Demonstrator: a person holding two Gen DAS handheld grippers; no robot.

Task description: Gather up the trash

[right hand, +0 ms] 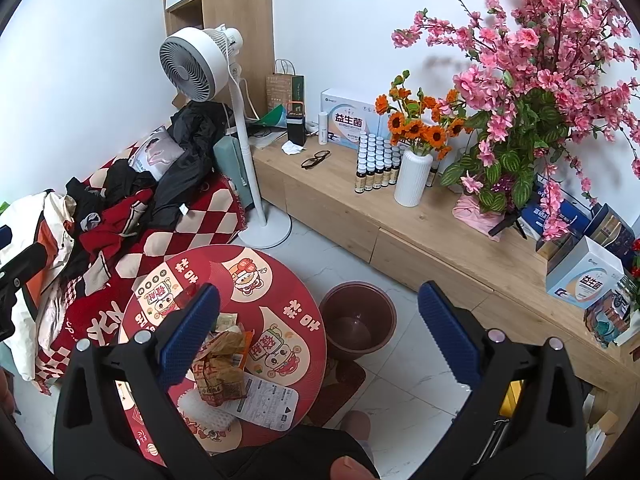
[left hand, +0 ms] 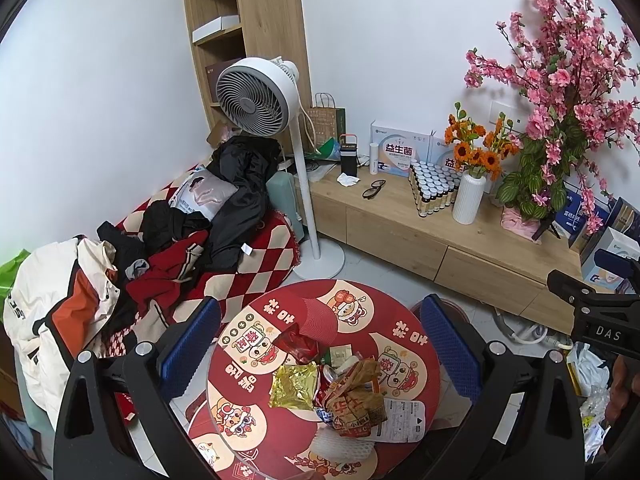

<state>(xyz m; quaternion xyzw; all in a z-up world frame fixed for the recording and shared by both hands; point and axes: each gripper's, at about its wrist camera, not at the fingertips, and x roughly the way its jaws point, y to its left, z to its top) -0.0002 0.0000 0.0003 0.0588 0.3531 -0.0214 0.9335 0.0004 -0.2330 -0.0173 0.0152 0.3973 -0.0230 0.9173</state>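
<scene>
While both tools hang above the round red worktop (left hand: pixel 256 316), the left hand-held gripper (left hand: pixel 320 344) has its blue-padded jaws spread wide with nothing between them, and the right hand-held gripper (right hand: pixel 320 328) is just as wide and just as empty. Nearest the cameras, a white foam net sleeve (left hand: pixel 340 446) lies at the worktop's near edge, its long axis running across the left wrist view. A white printed label sheet (right hand: pixel 264 402) lies flat just beside it, its long axis slanting toward the near right edge; its print is too small to read. Touching both is a crumpled orange-and-brown snack wrapper (left hand: pixel 356 400) with large Chinese characters, heaped rather than flat, so no clear direction shows. To its left lies a gold foil wrapper (left hand: pixel 292 386), and farther in a red foil wrapper (left hand: pixel 298 344) and a small pale packet (left hand: pixel 340 354). The worktop's cover carries cartoon figures and Chinese writing.

On the floor to the right of the worktop stands a dark red bin (right hand: pixel 358 322) — upright, mouth open to the camera. To the left, a checkered red blanket (left hand: pixel 256 272) is piled with clothes (left hand: pixel 168 248). Beyond stand a white pedestal fan (left hand: pixel 260 96) and a low wooden cabinet (left hand: pixel 392 228) bearing glasses (left hand: pixel 374 188), rows of small bottles (left hand: pixel 432 188), a white vase (left hand: pixel 468 196) of orange flowers and boxes printed 益生菌 (left hand: pixel 400 148). "DAS" shows on the right tool in the left wrist view.
</scene>
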